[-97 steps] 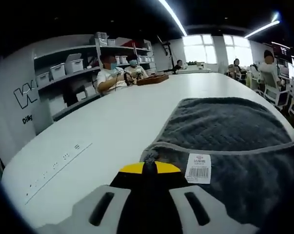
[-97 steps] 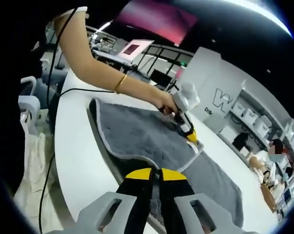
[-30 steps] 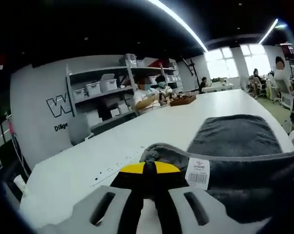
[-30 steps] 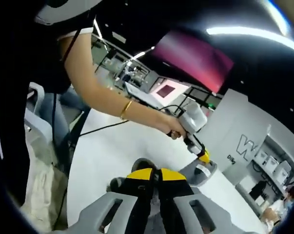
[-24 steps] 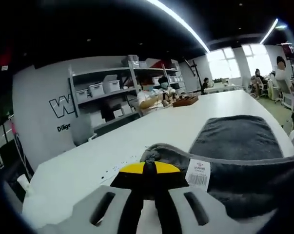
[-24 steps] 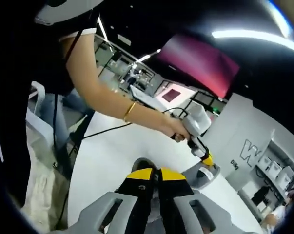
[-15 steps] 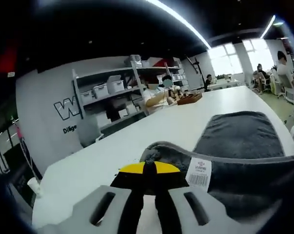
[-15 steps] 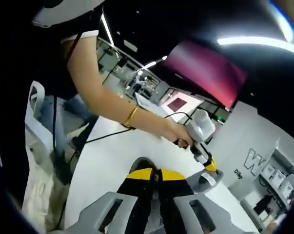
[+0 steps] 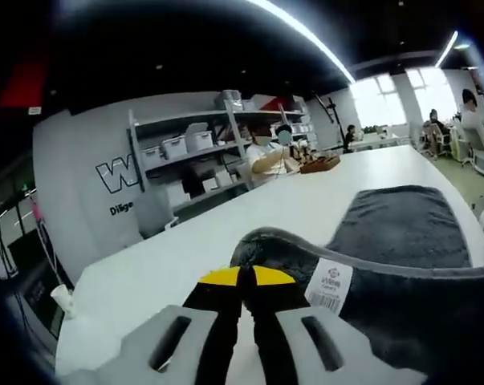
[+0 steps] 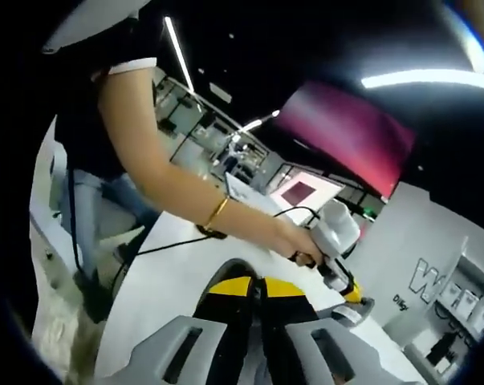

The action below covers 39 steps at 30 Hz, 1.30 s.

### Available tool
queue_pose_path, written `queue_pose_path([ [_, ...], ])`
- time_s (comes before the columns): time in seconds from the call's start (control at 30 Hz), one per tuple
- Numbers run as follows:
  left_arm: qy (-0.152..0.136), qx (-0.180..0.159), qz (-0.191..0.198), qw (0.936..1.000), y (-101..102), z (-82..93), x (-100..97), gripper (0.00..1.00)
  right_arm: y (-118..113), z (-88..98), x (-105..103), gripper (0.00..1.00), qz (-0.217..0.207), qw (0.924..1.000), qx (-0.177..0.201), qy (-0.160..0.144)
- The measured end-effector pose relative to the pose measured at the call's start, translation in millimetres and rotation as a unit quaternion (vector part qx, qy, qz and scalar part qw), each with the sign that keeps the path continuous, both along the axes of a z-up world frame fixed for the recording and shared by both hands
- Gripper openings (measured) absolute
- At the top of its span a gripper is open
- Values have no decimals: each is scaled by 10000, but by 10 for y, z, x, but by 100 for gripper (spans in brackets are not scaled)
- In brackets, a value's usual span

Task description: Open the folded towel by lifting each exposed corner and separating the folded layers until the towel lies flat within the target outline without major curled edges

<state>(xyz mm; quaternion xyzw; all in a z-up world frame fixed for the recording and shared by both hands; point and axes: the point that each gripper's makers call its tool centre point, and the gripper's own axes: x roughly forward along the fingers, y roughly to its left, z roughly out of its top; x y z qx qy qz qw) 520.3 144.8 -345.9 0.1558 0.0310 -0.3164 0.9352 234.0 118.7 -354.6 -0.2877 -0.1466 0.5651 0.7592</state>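
A grey towel (image 9: 402, 224) is lifted off the white table (image 9: 225, 233); its far part still lies on the tabletop. My left gripper (image 9: 246, 277) is shut on the towel's raised corner, next to a white barcode label (image 9: 328, 286). In the right gripper view, my right gripper (image 10: 256, 285) is shut on another grey edge of the towel (image 10: 235, 269), held high. The left gripper (image 10: 355, 295) shows there too, gripped by the person's hand (image 10: 298, 241), with the towel corner hanging from it.
Shelves with white bins (image 9: 185, 148) line the back wall, and people (image 9: 266, 152) sit at the table's far end beside a brown tray (image 9: 320, 164). A black cable (image 10: 169, 241) crosses the table. The person's bare arm (image 10: 169, 176) spans the right gripper view.
Both grippers have risen further with the towel; more of it hangs off the table. Both views tilt upward, with more wall and ceiling showing.
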Motion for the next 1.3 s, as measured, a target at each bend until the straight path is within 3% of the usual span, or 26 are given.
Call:
queue_pose_path([
  [0.53,49,-28,86,9999,166,-47,36,2,335,-111,53,0,212,9994,105,240],
  [0.73,74,-48,60,9999,187,-94,26,2,449,-229,39,0,328,9988,-14,366],
  [0.93,169,-52,91,9998,239,-219,14,2,512,-362,25,0,405,9978,-134,506],
  [1.07,336,-30,206,9992,330,-395,30,2,576,-530,18,0,455,9960,-262,727],
  [1.3,403,-91,248,9988,448,-462,104,2,639,-577,14,0,496,9949,-292,834],
])
